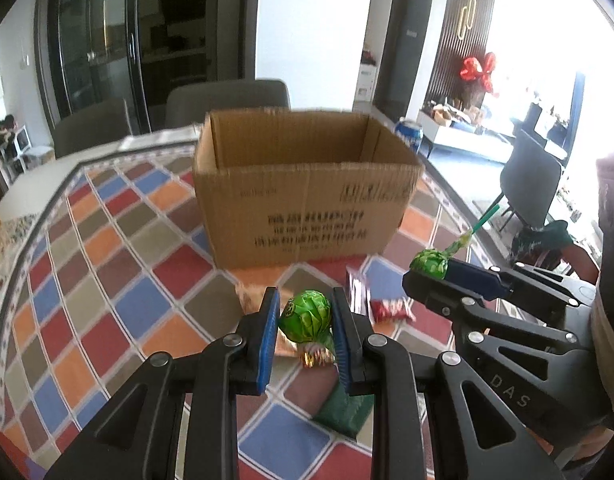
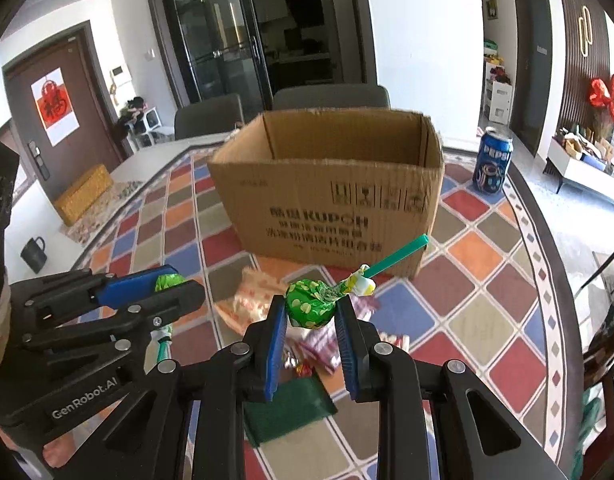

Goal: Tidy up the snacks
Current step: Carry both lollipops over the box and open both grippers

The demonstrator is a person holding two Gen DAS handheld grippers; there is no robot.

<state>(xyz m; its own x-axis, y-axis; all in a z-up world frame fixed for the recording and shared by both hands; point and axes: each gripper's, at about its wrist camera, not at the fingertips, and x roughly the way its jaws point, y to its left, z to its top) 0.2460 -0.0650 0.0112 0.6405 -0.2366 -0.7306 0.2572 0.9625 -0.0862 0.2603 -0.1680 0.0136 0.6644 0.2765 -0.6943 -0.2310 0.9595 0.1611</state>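
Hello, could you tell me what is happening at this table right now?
A person is sorting snacks with two handheld grippers. The left gripper and the right gripper each clamp a green-wrapped lollipop, raised above the checkered tablecloth. The open cardboard box stands just ahead. Several snack packets lie in front of it.

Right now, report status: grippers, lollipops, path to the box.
Left gripper shut on a green lollipop. Right gripper shut on a second lollipop, stick up. Cardboard box open ahead, nothing between. Loose snack packets below.
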